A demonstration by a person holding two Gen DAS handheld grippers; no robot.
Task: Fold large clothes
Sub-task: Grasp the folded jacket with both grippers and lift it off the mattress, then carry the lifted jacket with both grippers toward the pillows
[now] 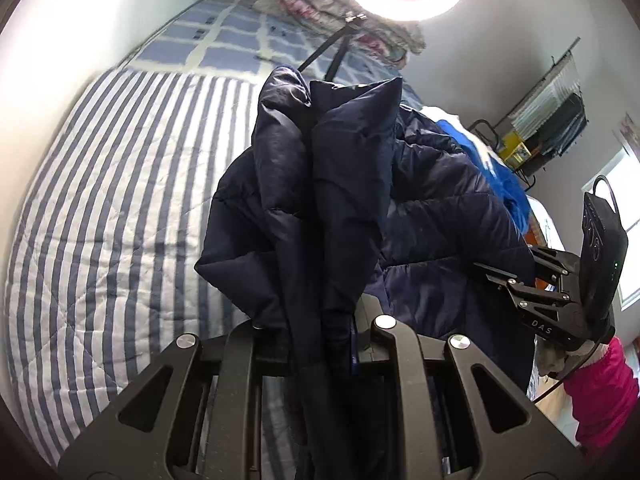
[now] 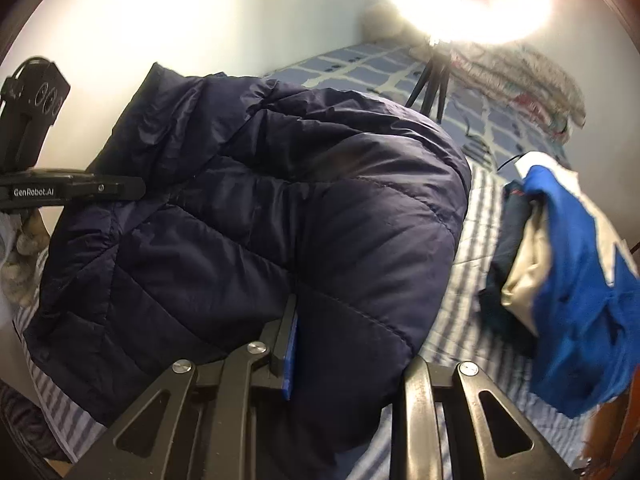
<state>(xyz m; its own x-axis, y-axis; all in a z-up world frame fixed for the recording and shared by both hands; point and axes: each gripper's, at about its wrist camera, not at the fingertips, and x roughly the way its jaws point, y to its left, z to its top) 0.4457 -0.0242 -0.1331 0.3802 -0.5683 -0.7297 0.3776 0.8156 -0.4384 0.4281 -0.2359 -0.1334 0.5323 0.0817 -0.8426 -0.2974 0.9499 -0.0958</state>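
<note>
Dark navy quilted puffer jacket [image 1: 340, 184] held above blue-and-white striped quilted bedspread [image 1: 100, 220]; left gripper [image 1: 320, 332] clenched on its edge, right gripper [image 2: 340, 344] clamped on another fold. Blue-and-white garment pile [image 2: 568, 280] nearby.

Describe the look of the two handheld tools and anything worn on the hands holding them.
Both tools are matte black with open linkage arms joined by silver round pins. The left tool carries white "GenRobot.AI" lettering on its side and a black block with circular markings behind it. The right tool shows "DAS" lettering, a thin black cable looping off its rear block, and small green lights. A light knit glove covers the left hand.
</note>
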